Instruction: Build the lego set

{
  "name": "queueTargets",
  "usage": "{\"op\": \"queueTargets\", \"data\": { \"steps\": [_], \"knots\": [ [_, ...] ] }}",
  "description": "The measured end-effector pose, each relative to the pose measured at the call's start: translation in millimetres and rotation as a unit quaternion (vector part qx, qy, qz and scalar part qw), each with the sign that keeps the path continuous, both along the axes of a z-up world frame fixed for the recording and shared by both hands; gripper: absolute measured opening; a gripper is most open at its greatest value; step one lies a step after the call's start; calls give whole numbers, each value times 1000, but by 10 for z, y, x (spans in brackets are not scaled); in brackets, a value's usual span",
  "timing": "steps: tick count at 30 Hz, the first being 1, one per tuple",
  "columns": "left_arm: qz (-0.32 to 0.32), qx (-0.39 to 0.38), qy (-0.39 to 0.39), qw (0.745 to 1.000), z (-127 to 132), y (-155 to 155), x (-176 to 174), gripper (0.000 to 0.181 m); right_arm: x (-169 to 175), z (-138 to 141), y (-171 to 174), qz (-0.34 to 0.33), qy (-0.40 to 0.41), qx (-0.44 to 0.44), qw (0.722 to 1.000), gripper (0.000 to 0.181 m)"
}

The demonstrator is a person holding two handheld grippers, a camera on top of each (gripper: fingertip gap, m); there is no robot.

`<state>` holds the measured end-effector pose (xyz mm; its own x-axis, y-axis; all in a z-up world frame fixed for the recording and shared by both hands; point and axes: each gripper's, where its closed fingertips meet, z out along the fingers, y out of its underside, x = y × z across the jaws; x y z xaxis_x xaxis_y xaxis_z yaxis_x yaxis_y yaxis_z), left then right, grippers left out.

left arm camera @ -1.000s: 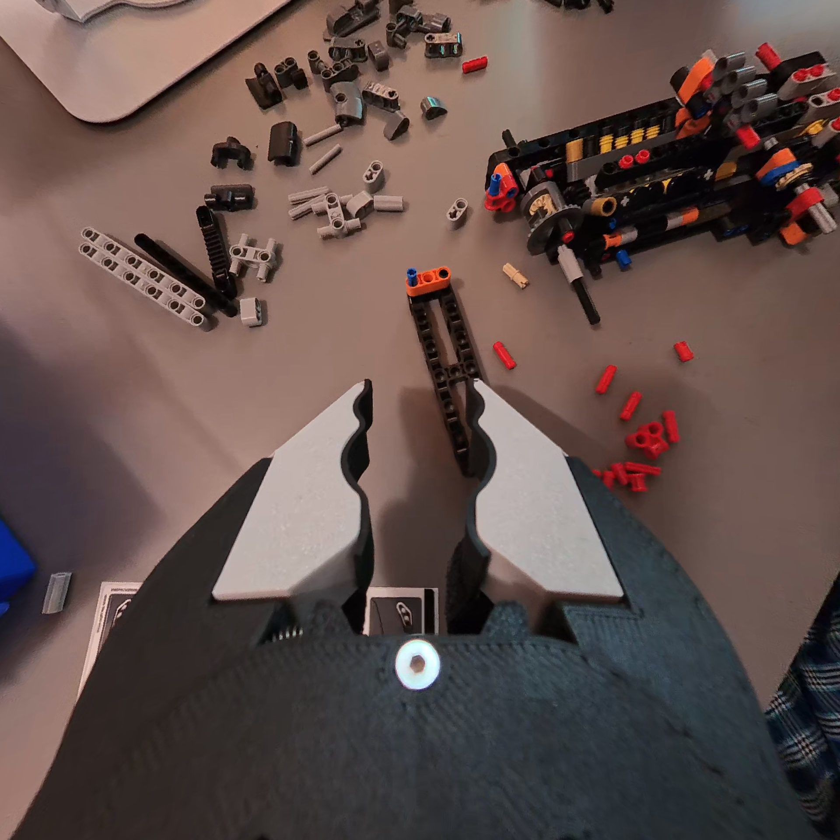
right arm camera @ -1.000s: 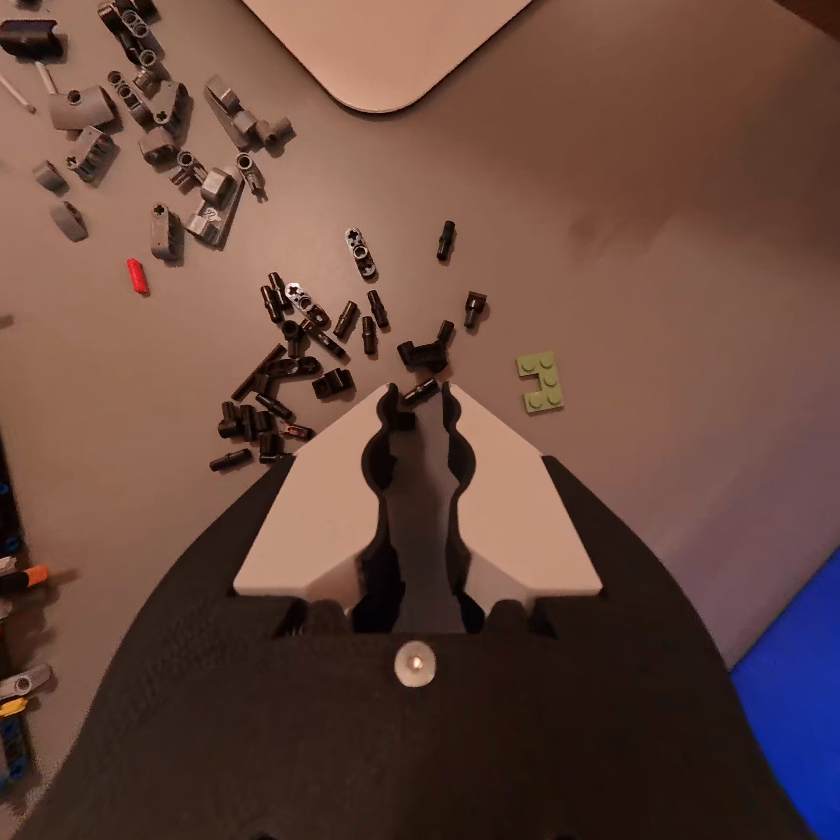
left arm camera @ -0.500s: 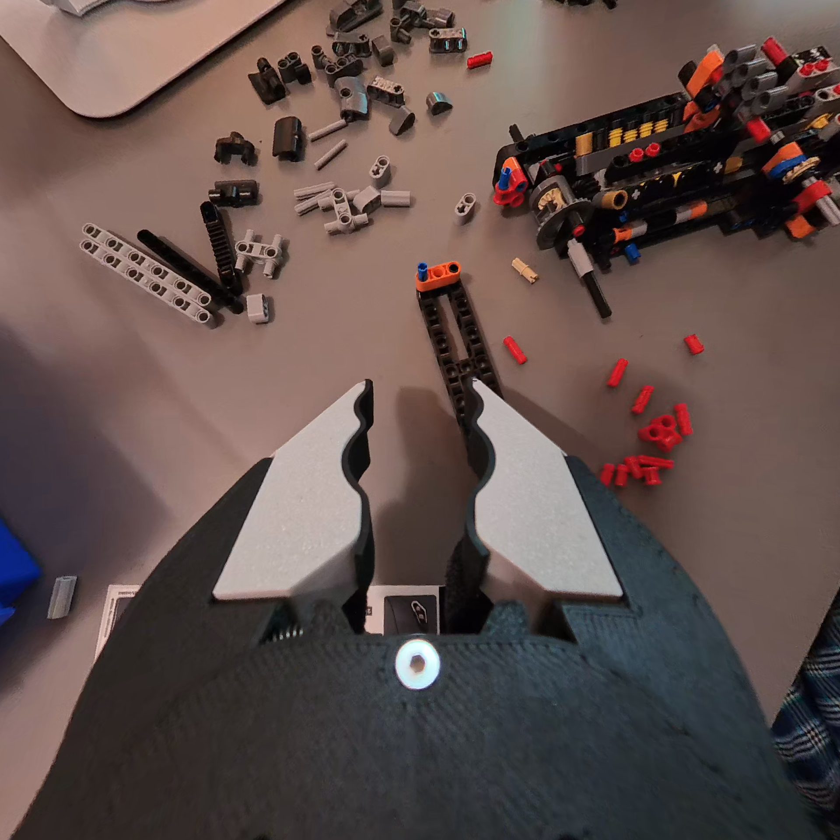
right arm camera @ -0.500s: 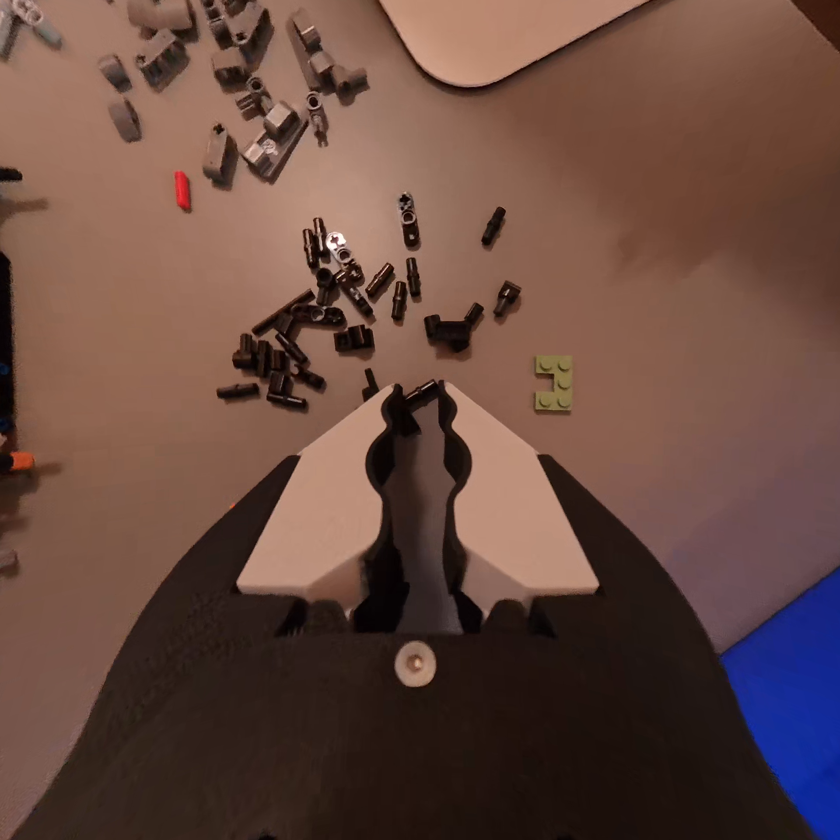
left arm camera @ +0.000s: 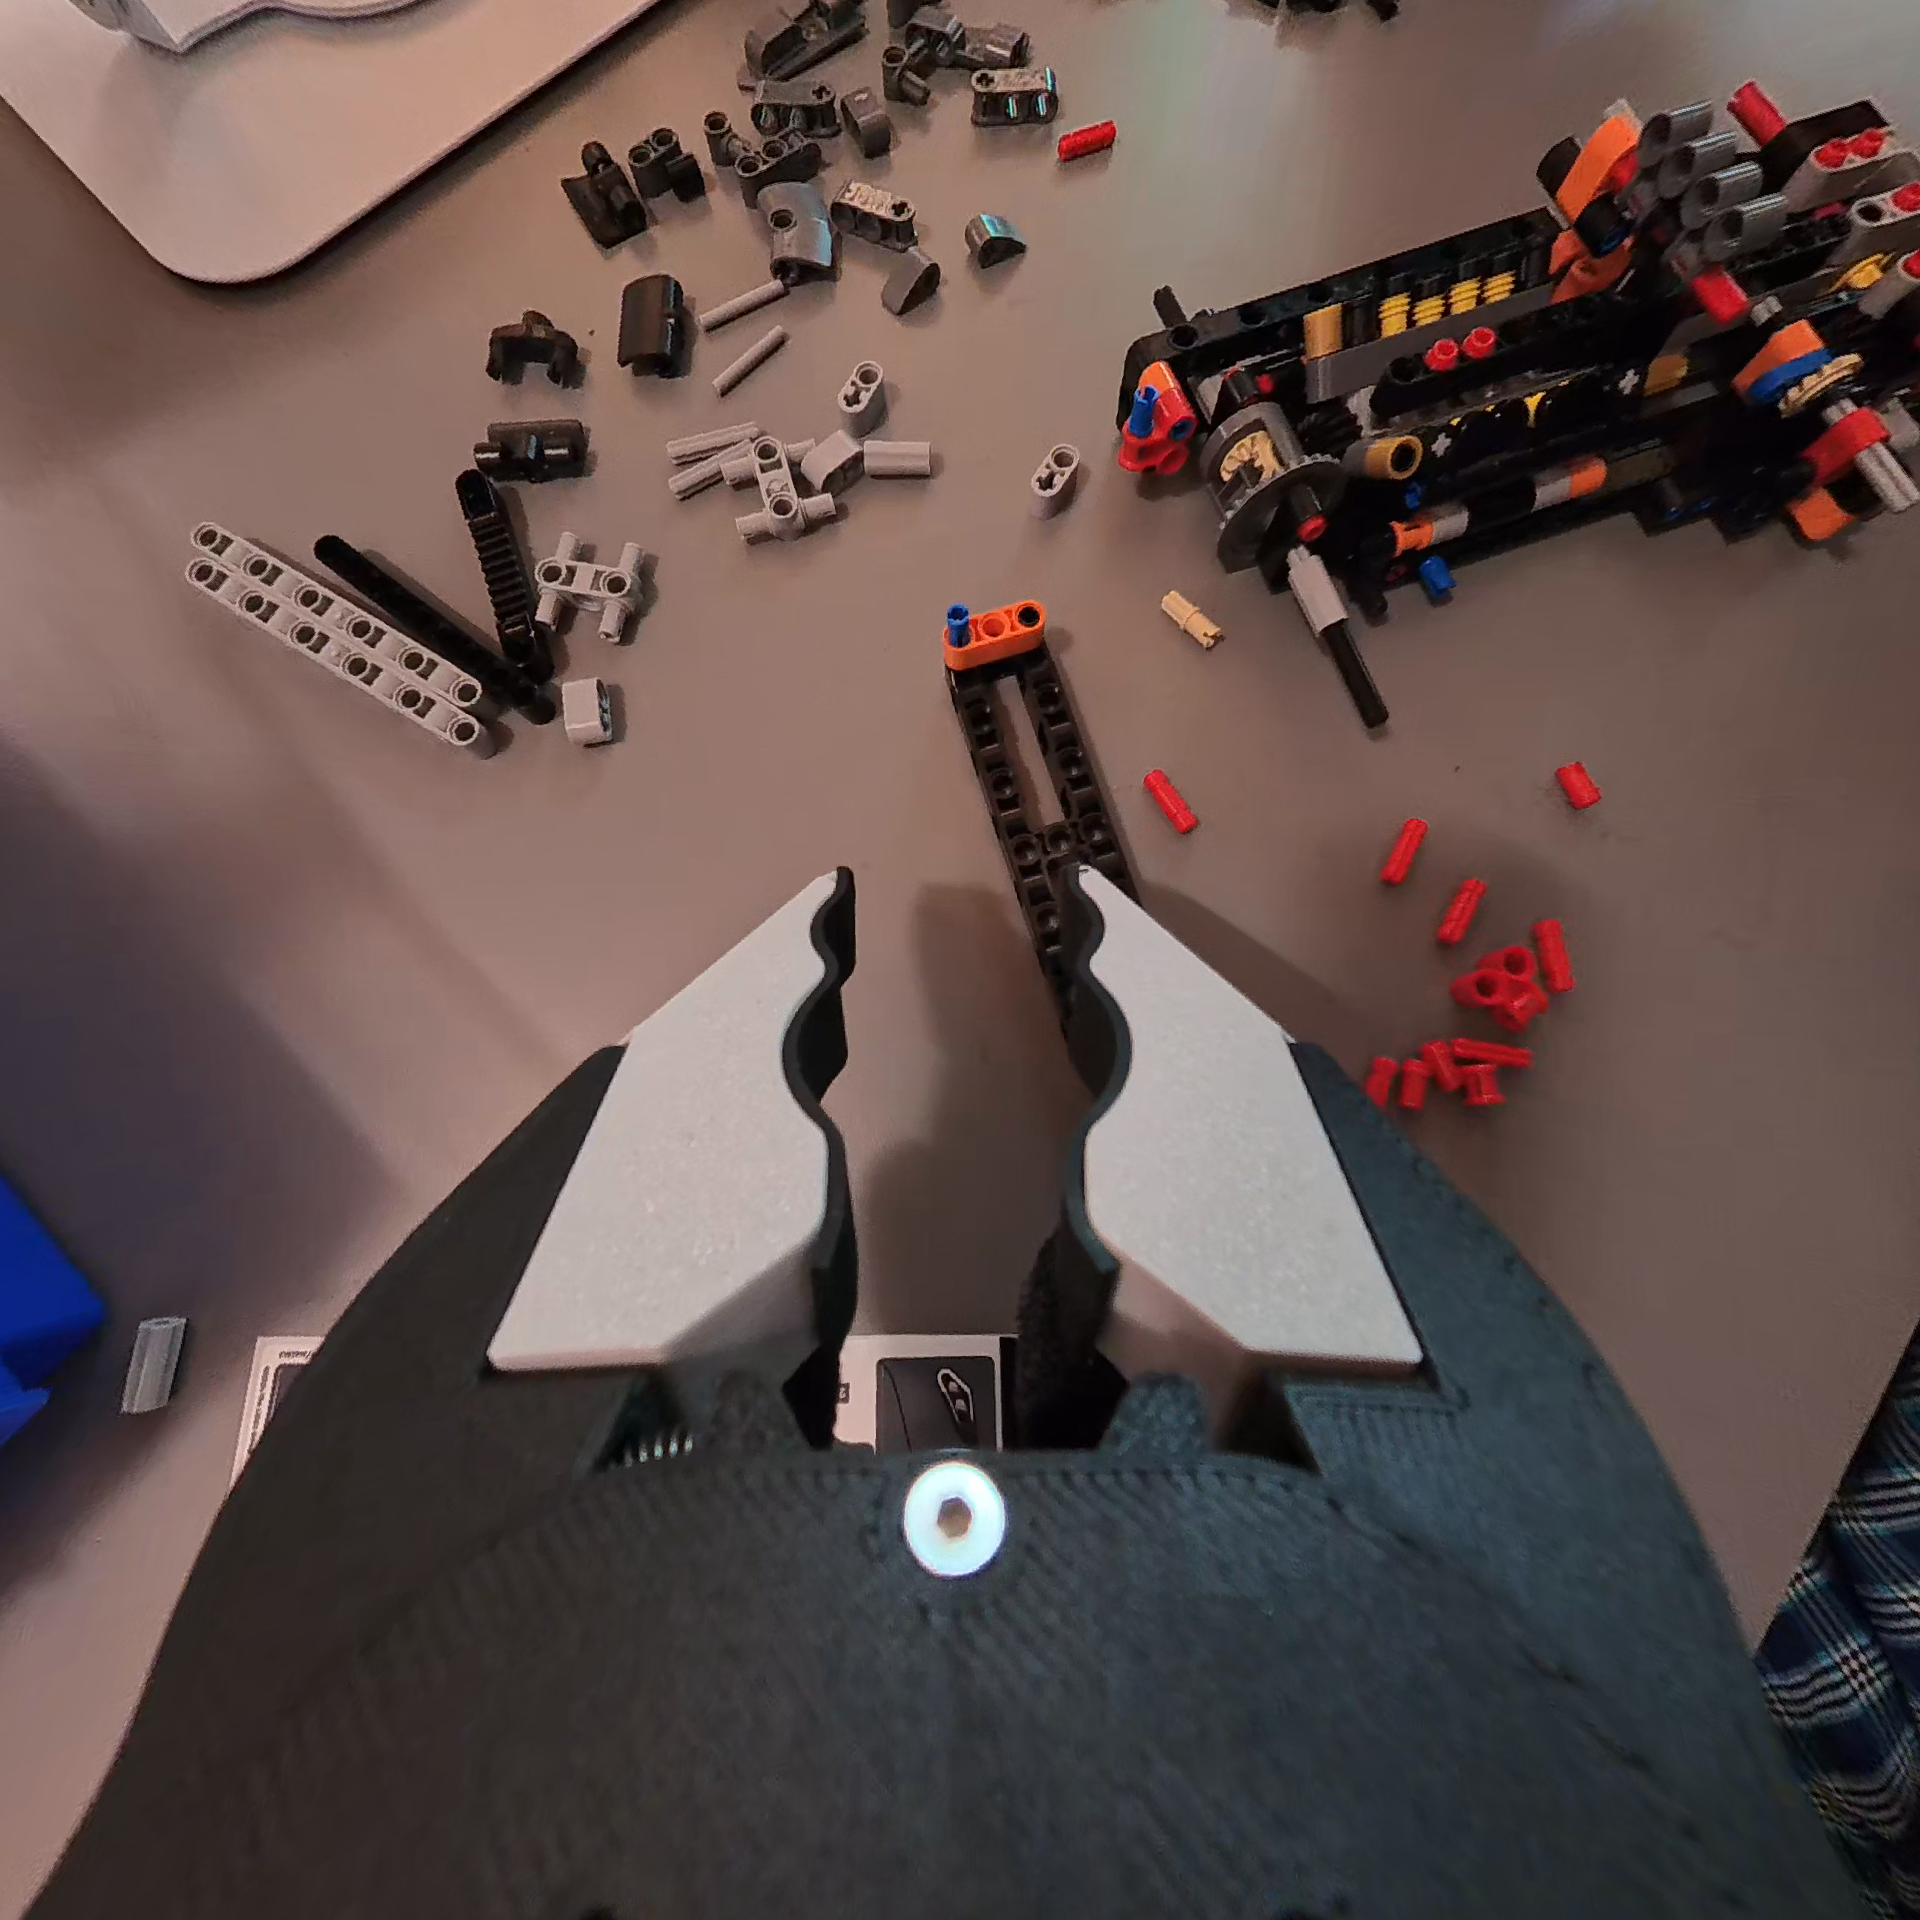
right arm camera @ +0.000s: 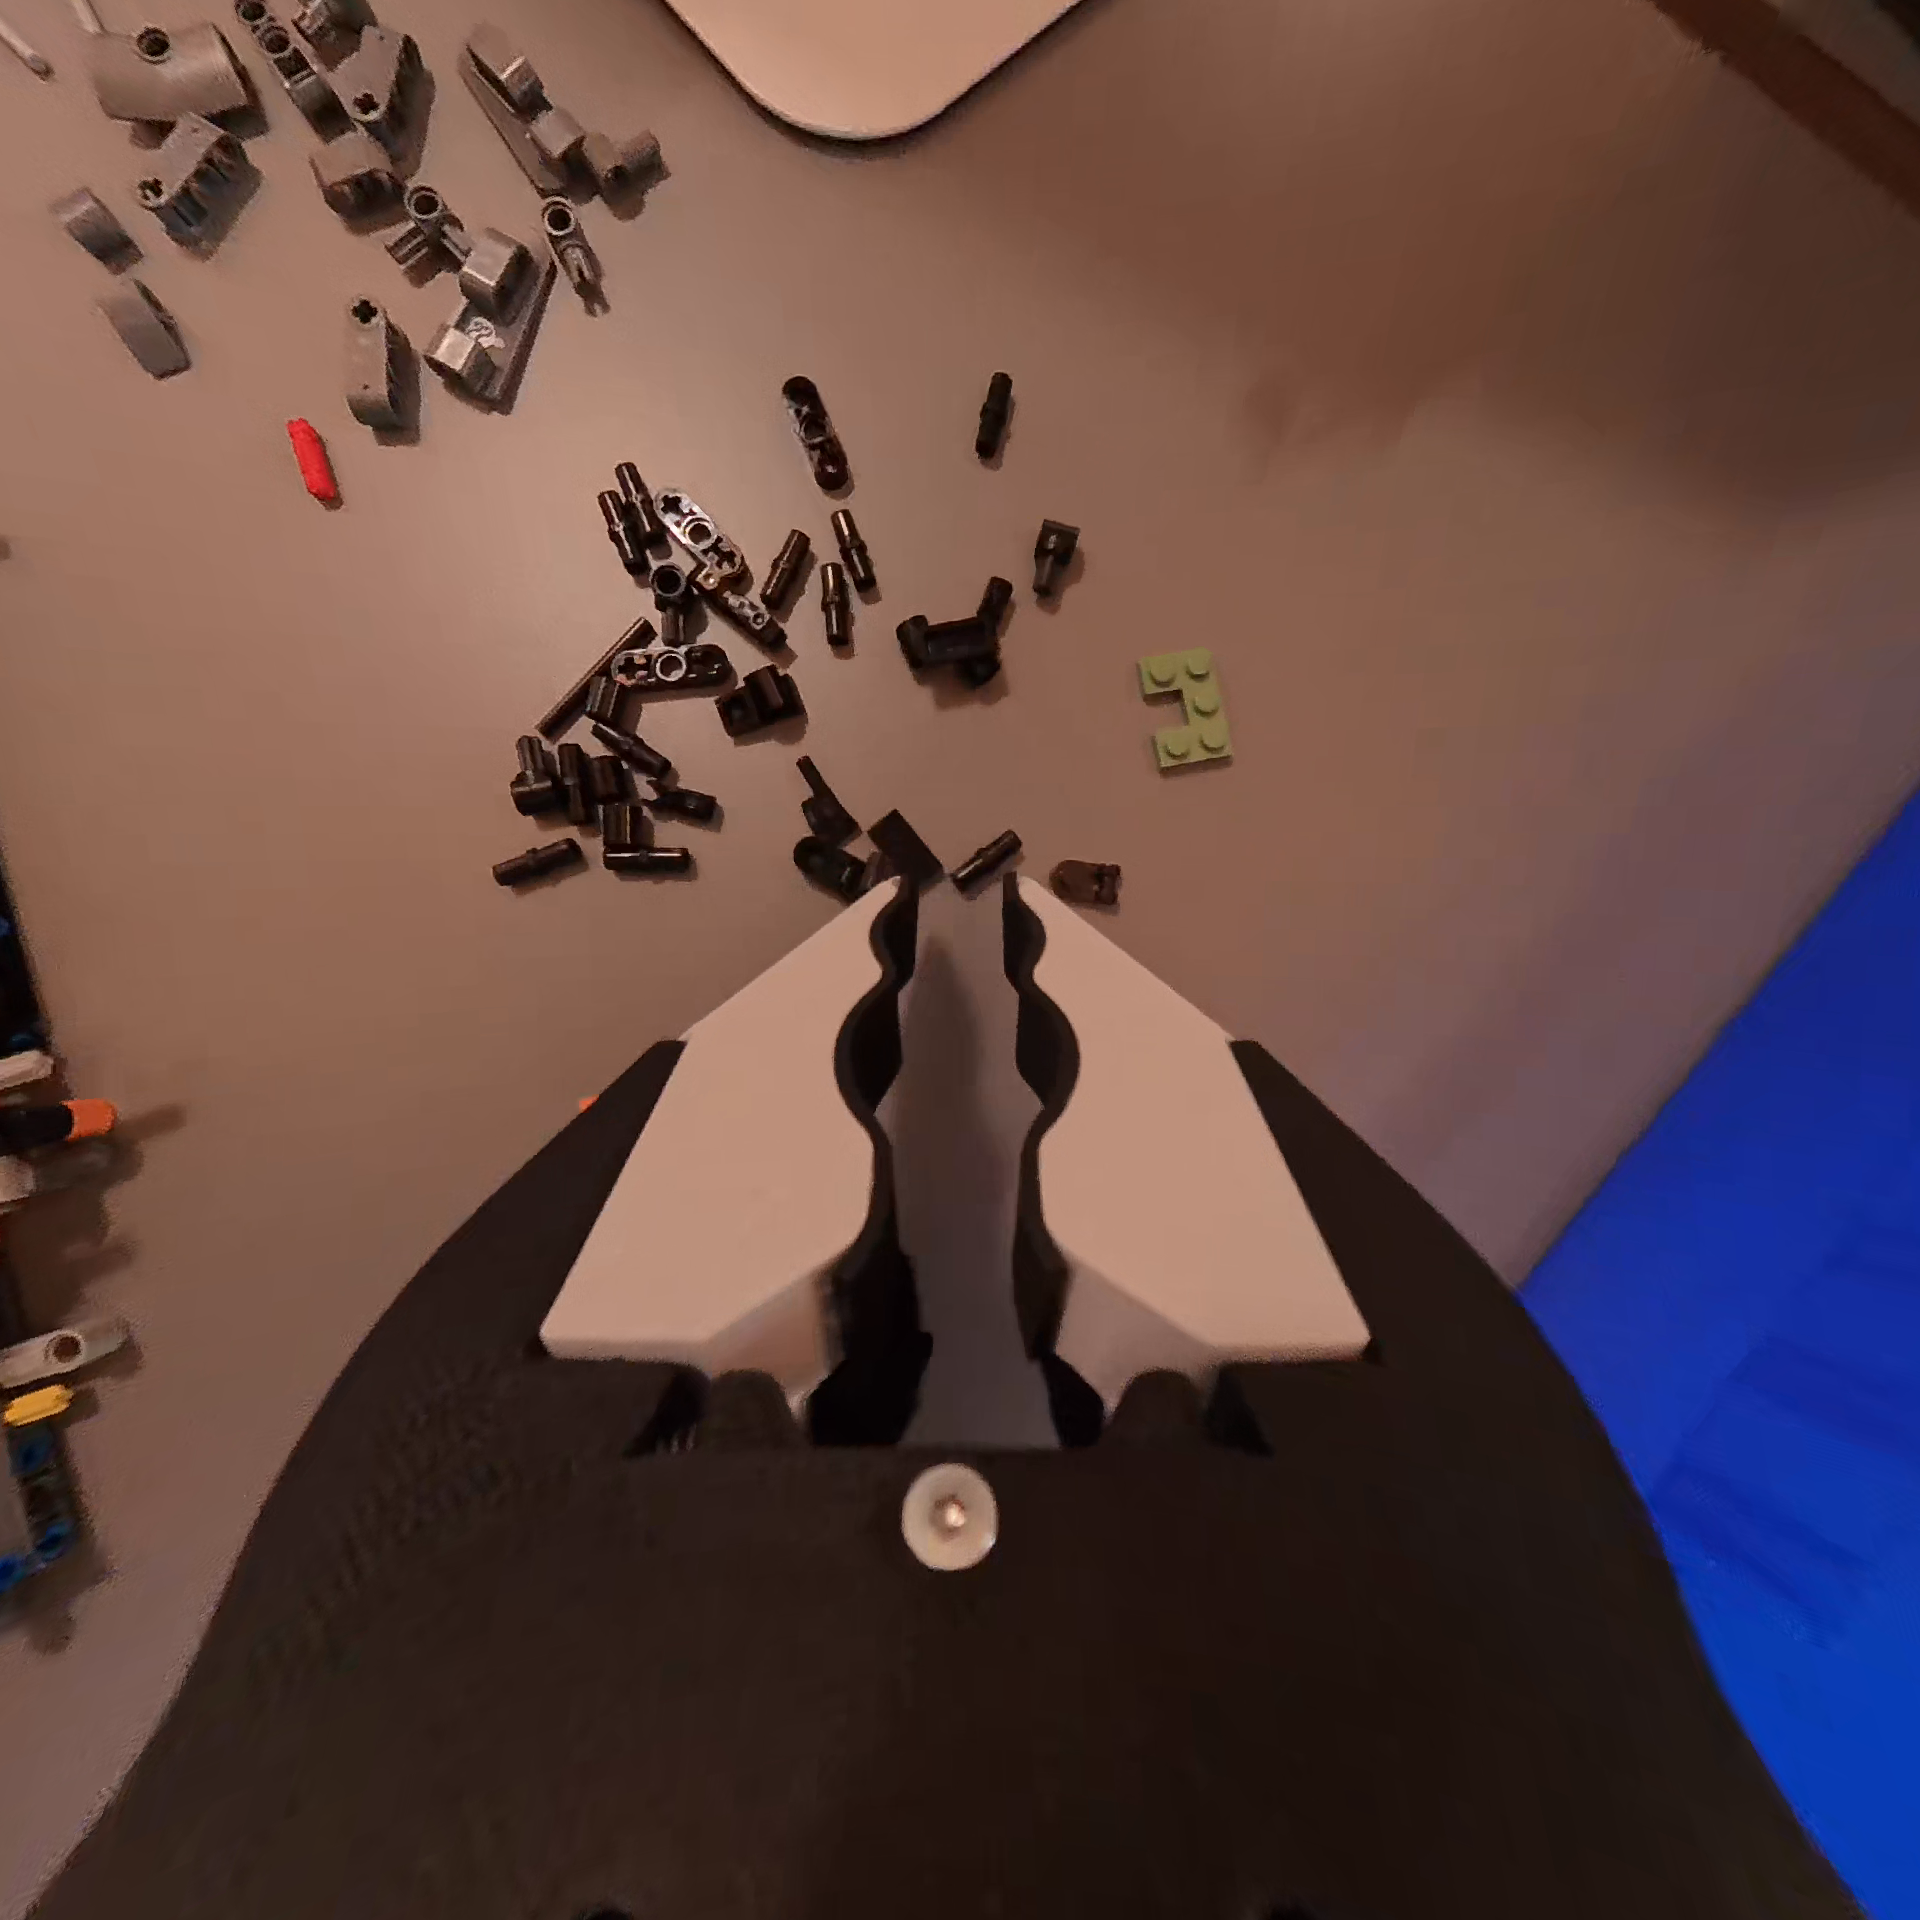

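In the left wrist view my left gripper (left arm camera: 964, 883) is open and empty, low over the table. A long black frame (left arm camera: 1029, 790) with an orange beam (left arm camera: 992, 629) and a blue pin on its far end lies flat, its near end under my right finger. The part-built car chassis (left arm camera: 1507, 416) lies at the upper right. In the right wrist view my right gripper (right arm camera: 958, 883) stands almost shut, and a small black pin (right arm camera: 987, 860) sits slantwise at its tips. It is above the near edge of a scatter of black pins (right arm camera: 644, 707).
Loose red pins (left arm camera: 1486, 997), grey beams (left arm camera: 332, 634), grey connectors (left arm camera: 790, 468) and a tan pin (left arm camera: 1190, 620) lie around the frame. A green plate (right arm camera: 1190, 712), grey parts (right arm camera: 364, 156) and a white board (right arm camera: 862, 52) lie beyond the right gripper. A blue surface (right arm camera: 1714, 1143) is at right. One gripper's finger ends stand about 35 centimeters off the other's. The green plate (right arm camera: 1190, 712) sits 6 centimeters or so from the ends of my right fingers.
My right gripper has drawn back from the black pin pile with the pin staying at its tips; more black parts show in front of it. The left view has barely shifted.
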<state>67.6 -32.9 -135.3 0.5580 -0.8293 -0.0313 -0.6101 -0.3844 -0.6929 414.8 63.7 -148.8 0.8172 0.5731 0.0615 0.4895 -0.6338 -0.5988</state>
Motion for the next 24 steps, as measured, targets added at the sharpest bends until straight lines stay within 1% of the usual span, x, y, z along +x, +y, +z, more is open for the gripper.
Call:
{"op": "queueTargets", "data": {
  "steps": [1, 4, 9, 13, 15, 18, 23, 24],
  "knots": [
    [0, 1, -1, 1000, 1, 0, 0, 39, 16, 6, -5, 1, -1, 6, 1000, 11],
    [0, 0, -3, 1000, -5, -3, 5, 39, 37, -24, 7, -14, 25, -4, 1000, 14],
    [0, 3, -2, 1000, -7, -11, 9, 39, -24, -103, 46, -36, 54, -7, 998, 14],
    [1, 1, -3, 1000, -16, -6, -1, 38, -21, -108, 109, -48, 57, 5, 997, 11],
    [0, 0, -3, 1000, -20, -6, 1, 38, -9, -109, 116, -47, 55, 6, 997, 4],
    [0, -1, -4, 1000, -30, -7, 1, 38, -4, -109, 115, -39, 54, 10, 998, 0],
    [-2, -3, -4, 1000, -42, -13, 9, 38, 12, -92, 95, -24, 57, 11, 998, 0],
    [-3, -3, -2, 1000, -44, -17, 12, 38, 13, -97, 81, -22, 60, 6, 998, 8]
  ]
}}
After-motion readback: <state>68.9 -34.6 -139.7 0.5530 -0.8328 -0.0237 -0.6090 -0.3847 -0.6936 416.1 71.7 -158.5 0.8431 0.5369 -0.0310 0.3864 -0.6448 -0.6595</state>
